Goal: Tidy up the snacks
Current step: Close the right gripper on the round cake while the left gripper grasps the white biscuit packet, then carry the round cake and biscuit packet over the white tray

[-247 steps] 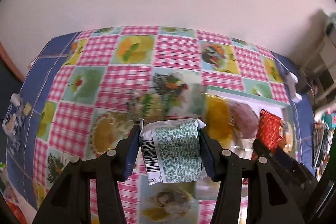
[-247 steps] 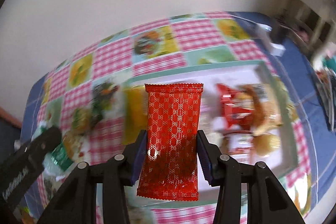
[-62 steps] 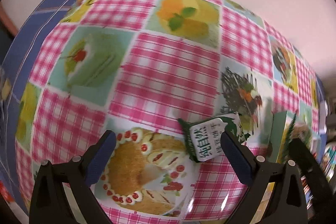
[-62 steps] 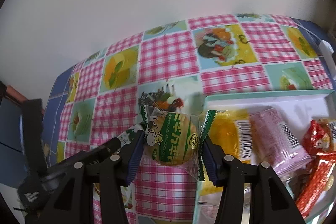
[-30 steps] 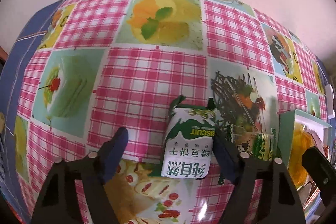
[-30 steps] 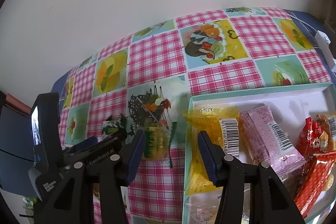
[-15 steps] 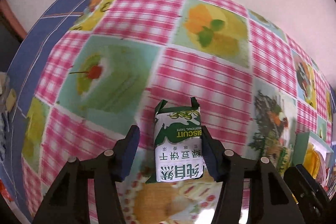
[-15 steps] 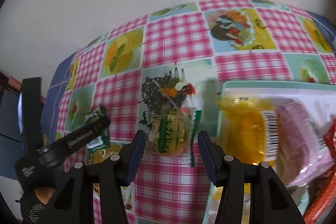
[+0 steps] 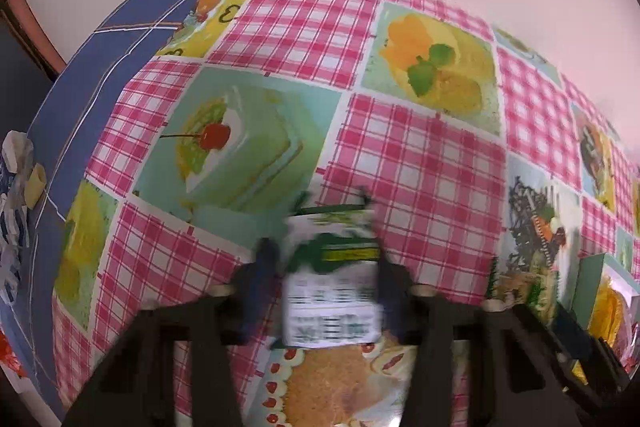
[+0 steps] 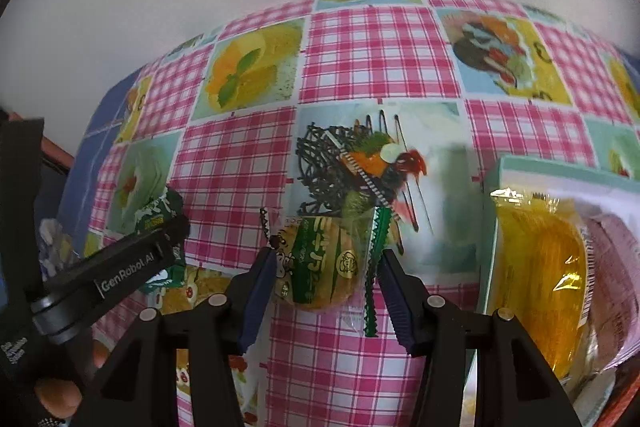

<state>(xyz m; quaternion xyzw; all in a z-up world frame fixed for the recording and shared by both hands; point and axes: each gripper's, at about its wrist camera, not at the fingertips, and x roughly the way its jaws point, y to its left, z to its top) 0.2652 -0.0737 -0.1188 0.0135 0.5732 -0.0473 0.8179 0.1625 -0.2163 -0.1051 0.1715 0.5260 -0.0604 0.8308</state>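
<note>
My left gripper [image 9: 324, 263] is shut on a green-and-white biscuit packet [image 9: 332, 279], blurred by motion, just above the checked tablecloth [image 9: 420, 163]. That packet also shows in the right wrist view [image 10: 160, 215], behind the left gripper's finger [image 10: 132, 271]. My right gripper [image 10: 326, 267] stands around a round cake in a clear wrapper with green zigzag edges [image 10: 324, 267] lying on the cloth; its jaws are close to the wrapper's sides. The same cake shows at the right in the left wrist view [image 9: 524, 287].
A teal-rimmed white tray [image 10: 520, 167] at the right holds a yellow packet [image 10: 536, 279], a pink packet [image 10: 616, 267] and red wrappers. The tray's corner shows in the left wrist view [image 9: 592, 291]. The table's blue border [image 9: 100, 39] runs along the left.
My left gripper has closed on the biscuit packet and is moving with it. My right gripper has come down closer around the round cake, left of the tray.
</note>
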